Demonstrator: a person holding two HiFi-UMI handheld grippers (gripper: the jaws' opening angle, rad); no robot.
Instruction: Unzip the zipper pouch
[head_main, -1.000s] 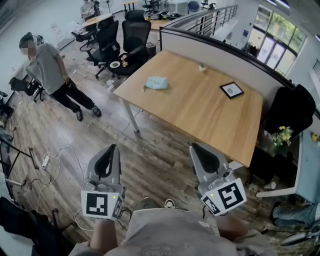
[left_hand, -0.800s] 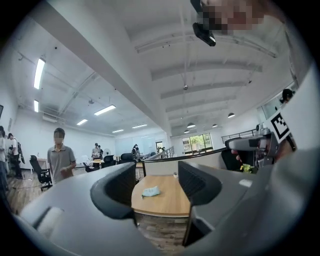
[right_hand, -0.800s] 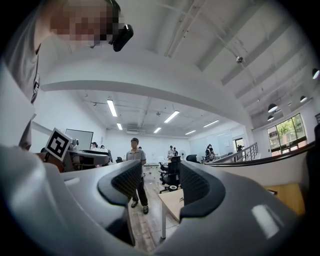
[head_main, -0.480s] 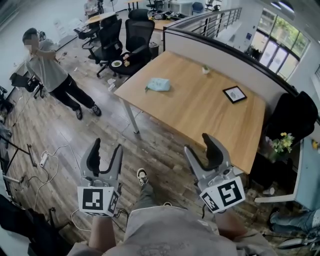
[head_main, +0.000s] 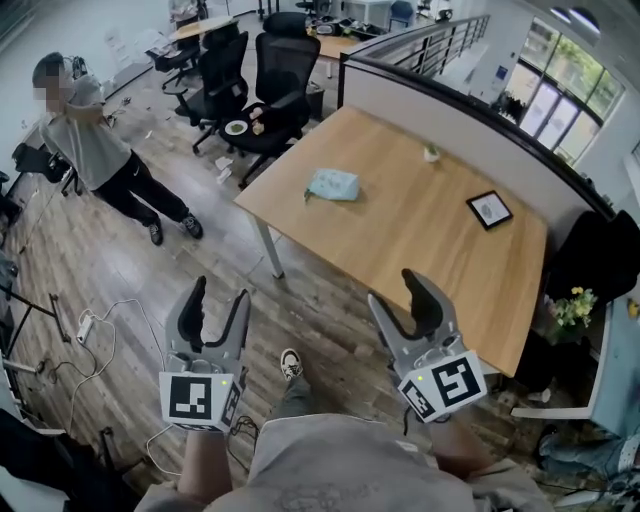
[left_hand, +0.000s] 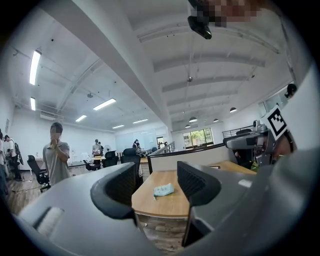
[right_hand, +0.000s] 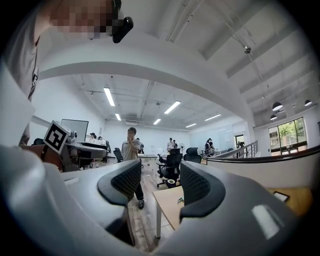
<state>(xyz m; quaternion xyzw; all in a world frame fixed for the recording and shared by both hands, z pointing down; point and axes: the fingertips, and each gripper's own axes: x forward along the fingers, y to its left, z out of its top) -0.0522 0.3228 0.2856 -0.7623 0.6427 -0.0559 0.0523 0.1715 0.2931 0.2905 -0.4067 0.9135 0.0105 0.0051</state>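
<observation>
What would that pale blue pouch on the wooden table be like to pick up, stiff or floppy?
Probably floppy: the pouch lies flat with a rumpled, uneven outline, like soft fabric. Likely light too, since it looks thin and barely bulges. If pushed, it would probably slide across the smooth table rather than roll or tip.

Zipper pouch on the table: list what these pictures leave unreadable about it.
- Head view: zipper pouch too small; zipper and pull cannot be made out.
- Left gripper view: pouch too distant; open or shut unclear.
- Right gripper view: that gripper's finger covers nearly all of it.
</observation>
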